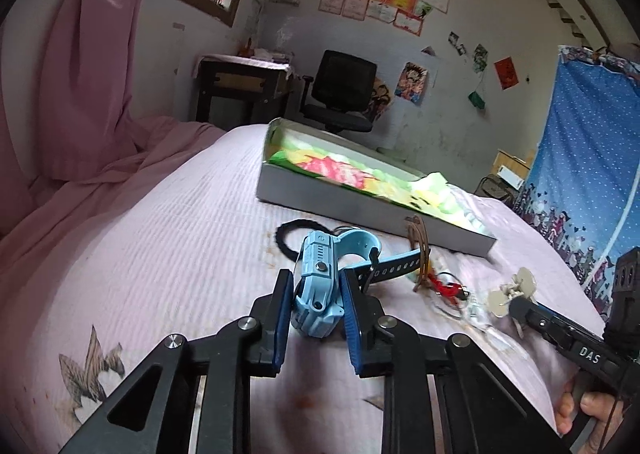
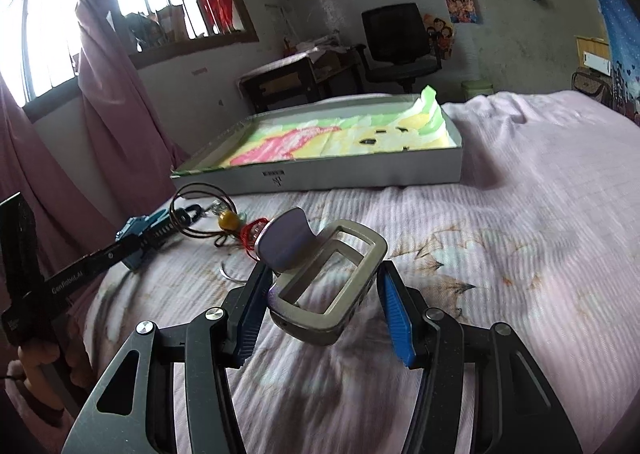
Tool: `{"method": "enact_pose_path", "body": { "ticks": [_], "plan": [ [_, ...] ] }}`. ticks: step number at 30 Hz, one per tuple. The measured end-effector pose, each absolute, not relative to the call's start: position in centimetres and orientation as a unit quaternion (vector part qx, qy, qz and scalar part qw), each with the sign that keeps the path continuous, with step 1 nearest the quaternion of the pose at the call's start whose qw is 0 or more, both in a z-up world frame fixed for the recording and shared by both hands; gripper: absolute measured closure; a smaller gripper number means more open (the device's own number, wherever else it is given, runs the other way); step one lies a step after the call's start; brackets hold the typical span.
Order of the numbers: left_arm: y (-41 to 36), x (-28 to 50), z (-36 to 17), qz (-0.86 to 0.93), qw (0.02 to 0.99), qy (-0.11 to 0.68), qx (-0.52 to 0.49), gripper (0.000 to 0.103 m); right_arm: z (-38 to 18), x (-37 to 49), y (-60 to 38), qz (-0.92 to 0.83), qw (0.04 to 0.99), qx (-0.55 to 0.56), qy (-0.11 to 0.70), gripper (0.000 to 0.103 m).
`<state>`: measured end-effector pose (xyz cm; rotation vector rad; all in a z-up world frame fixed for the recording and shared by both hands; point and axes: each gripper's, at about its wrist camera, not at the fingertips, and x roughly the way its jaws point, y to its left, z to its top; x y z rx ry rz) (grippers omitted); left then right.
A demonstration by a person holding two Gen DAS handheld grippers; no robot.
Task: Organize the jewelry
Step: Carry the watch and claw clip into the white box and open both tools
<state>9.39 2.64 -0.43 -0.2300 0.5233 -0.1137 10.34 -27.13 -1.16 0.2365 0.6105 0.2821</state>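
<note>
— Jewelry first: in the left wrist view, your left gripper [image 1: 316, 300] has narrow jaws clamped on the blue watch [image 1: 318, 282], just above the bedspread [image 1: 160, 254].

— And the right view?

— Your right gripper [image 2: 322, 294] has the metal buckle piece [image 2: 332, 290] between half-open jaws (right pad looks clear), so squeeze firmly before carrying to the box [image 2: 360, 174].

Lots of stuff here you just can't make out

The little tangle of red cord and thin wire rings [image 1: 448, 290] on the pink ribbed bedspread [image 1: 160, 254] is smeared by blur, the black fuzzy hair tie [image 1: 286, 240] is half hidden behind the light blue plastic smartwatch [image 1: 316, 286], and the person's hand [image 1: 588, 410] is cut off at the corner.
</note>
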Motion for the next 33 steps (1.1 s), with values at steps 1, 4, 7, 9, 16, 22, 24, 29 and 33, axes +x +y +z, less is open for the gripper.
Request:
{"method": "enact_pose_path", "body": {
  "ticks": [1,4,7,9,16,22,24,29,33],
  "plan": [
    [2.6,9.2,-0.3,-0.058,0.958,0.256,-0.114,0.081,-1.1,10.2,-27.1,0.138,0.938,0.115,0.297,0.054],
    [2.1,8.9,0.5,-0.067,0.961,0.241,-0.117,0.081,-0.7,10.0,-27.0,0.138,0.942,0.108,0.286,0.054],
    [2.1,9.2,1.5,-0.072,0.964,0.226,-0.124,0.081,-0.1,10.0,-26.7,0.141,0.946,0.1,0.274,0.054],
    [1.9,10.0,2.6,-0.073,0.967,0.213,-0.122,0.081,0.5,10.2,-26.5,0.145,0.948,0.097,0.265,0.054],
    [1.4,13.7,4.4,-0.077,0.969,0.216,-0.093,0.081,3.3,14.5,-25.8,0.157,0.951,0.089,0.25,0.054],
    [0.6,16.2,4.2,-0.07,0.963,0.26,-0.02,0.081,4.1,19.3,-24.9,0.168,0.948,0.105,0.249,0.054],
    [0.5,16.4,3.5,-0.063,0.96,0.274,0.006,0.081,3.9,20.0,-24.7,0.171,0.947,0.105,0.25,0.054],
    [1.2,16.0,2.7,-0.045,0.955,0.291,0.038,0.081,2.9,20.4,-24.6,0.172,0.946,0.109,0.251,0.054],
    [1.8,14.8,3.1,-0.037,0.955,0.289,0.055,0.081,2.6,20.6,-24.3,0.174,0.945,0.107,0.255,0.054]
  ]
}}
